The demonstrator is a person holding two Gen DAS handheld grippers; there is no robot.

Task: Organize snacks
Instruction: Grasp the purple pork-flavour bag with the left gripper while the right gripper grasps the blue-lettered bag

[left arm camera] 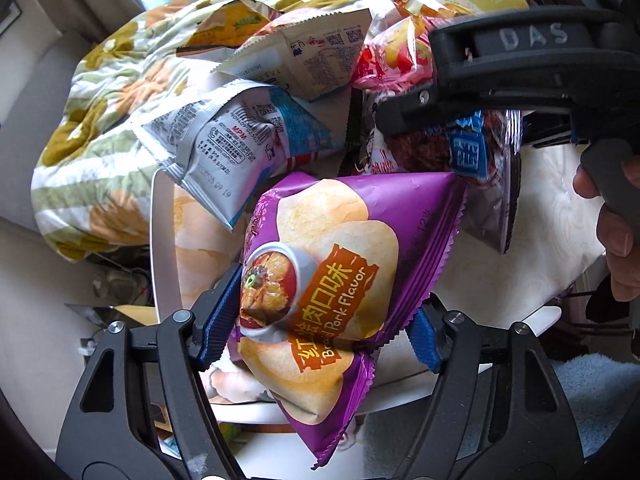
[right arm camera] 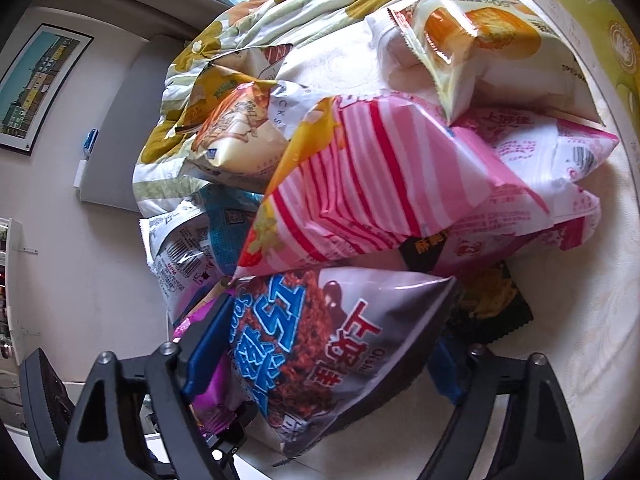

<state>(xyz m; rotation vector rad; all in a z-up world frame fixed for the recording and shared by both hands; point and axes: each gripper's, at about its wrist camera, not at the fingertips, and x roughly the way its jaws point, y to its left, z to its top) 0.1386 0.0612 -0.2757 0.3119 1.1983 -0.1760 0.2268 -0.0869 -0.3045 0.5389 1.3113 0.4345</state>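
Observation:
A purple chip bag (left arm camera: 320,264) marked "Braised Pork Flavor" sits between the blue pads of my left gripper (left arm camera: 320,328), which is shut on its lower part. The bag hangs over a white tray (left arm camera: 162,240). My right gripper (right arm camera: 326,356) is shut on a dark silver snack bag (right arm camera: 340,344) with blue characters. That dark bag (left arm camera: 480,156) also shows in the left wrist view at upper right, under the right gripper's black frame (left arm camera: 520,60). A corner of the purple bag (right arm camera: 212,392) shows beside the right gripper's left finger.
A heap of snack bags lies on a cream surface: a pink-striped bag (right arm camera: 360,184), a white and blue bag (left arm camera: 224,140), a cake pack (right arm camera: 472,40). A floral quilt (left arm camera: 104,112) lies behind, a yellow box (right arm camera: 580,20) at far right. A hand (left arm camera: 616,232) grips the right tool.

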